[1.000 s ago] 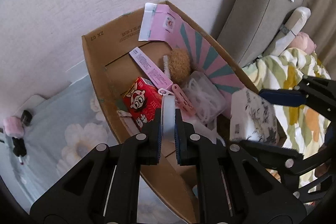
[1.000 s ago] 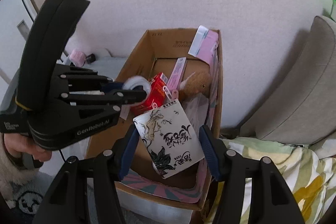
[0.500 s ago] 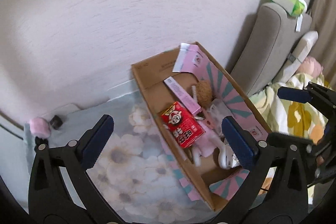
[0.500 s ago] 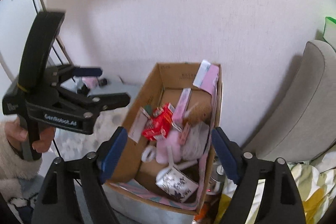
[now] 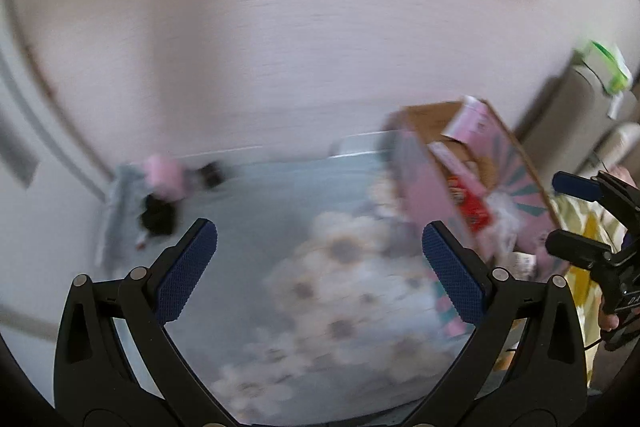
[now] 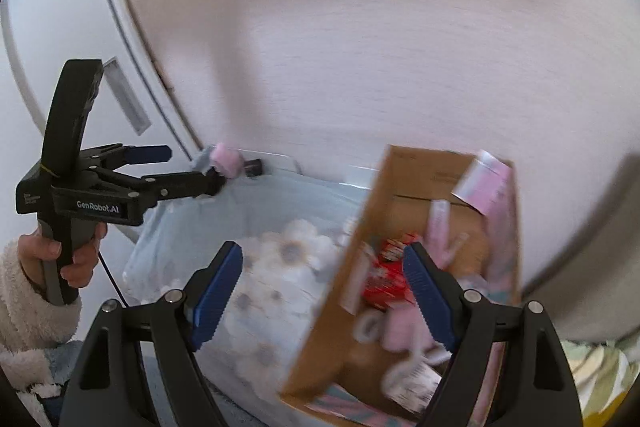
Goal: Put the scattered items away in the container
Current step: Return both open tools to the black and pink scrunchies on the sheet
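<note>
The brown cardboard box with pink-and-teal printed flaps (image 5: 476, 163) stands at the right of my left wrist view, on a pale blue cloth printed with white flowers (image 5: 340, 291), close under a plain off-white wall (image 5: 300, 27). A red snack carton (image 5: 470, 201) lies inside it among pink items too blurred to name. At the far left edge of the cloth I note a small pink fluffy object (image 5: 164, 175) beside a small black object (image 5: 160, 219). My left gripper (image 5: 320, 267) hangs over the cloth, tilted downward, its blue-padded jaws spread wide with nothing between them. My right gripper (image 5: 576, 219) shows at the right edge.

In my right wrist view the box (image 6: 340, 307) sits lower right on the same cloth (image 6: 280, 267), the red carton (image 6: 384, 279) inside it, a white door frame (image 6: 132, 67) to the left. My right gripper (image 6: 324, 299) is angled down over the box's near wall, jaws apart and holding nothing; they have just been opening. A hand in a fleecy white sleeve (image 6: 60, 259) grips my left gripper (image 6: 180, 167), which points toward the pink fluffy object (image 6: 228, 163).
</note>
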